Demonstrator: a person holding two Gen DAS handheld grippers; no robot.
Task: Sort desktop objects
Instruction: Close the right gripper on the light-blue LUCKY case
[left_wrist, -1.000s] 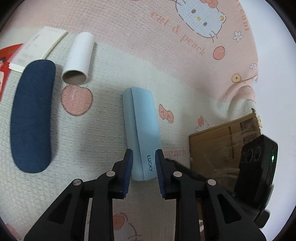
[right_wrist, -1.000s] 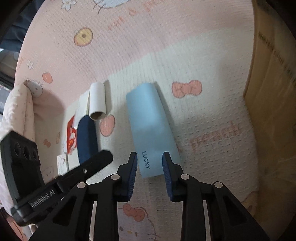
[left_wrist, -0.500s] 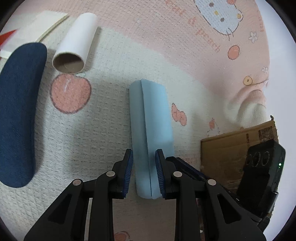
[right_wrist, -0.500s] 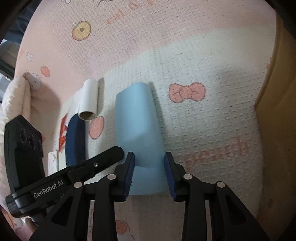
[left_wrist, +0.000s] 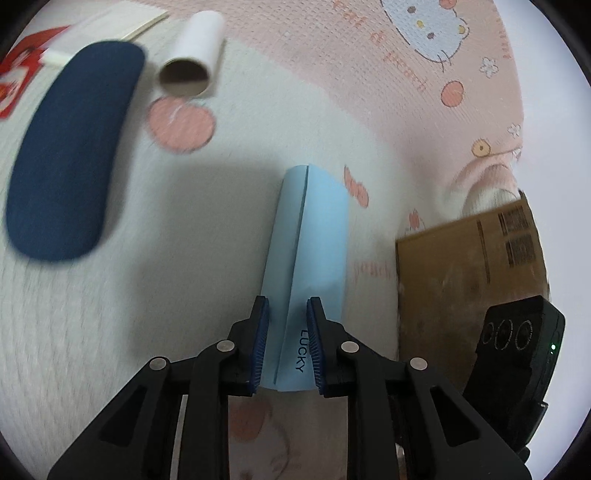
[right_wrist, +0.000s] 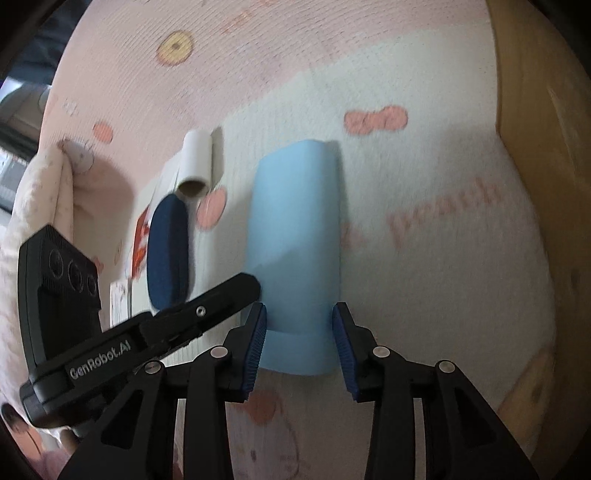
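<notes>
A light blue case marked LUCKY lies lengthwise on the cartoon-print blanket. Both grippers straddle its near end. My left gripper is closing, and both blue pads press the sides of that end, which looks squeezed narrower than the rest. In the right wrist view the same case sits between the pads of my right gripper. Its jaws are opening and stand slightly wider than the case. The left gripper's finger reaches in against the case's left edge.
A dark blue glasses case and a white cardboard tube lie to the left. Red and white papers sit beyond them. A brown cardboard box stands close on the right. The blanket's folded edge rises at far left.
Both grippers have come forward and down over the near end of the light blue case. The left jaws have narrowed onto it. The right jaws have widened around it.
</notes>
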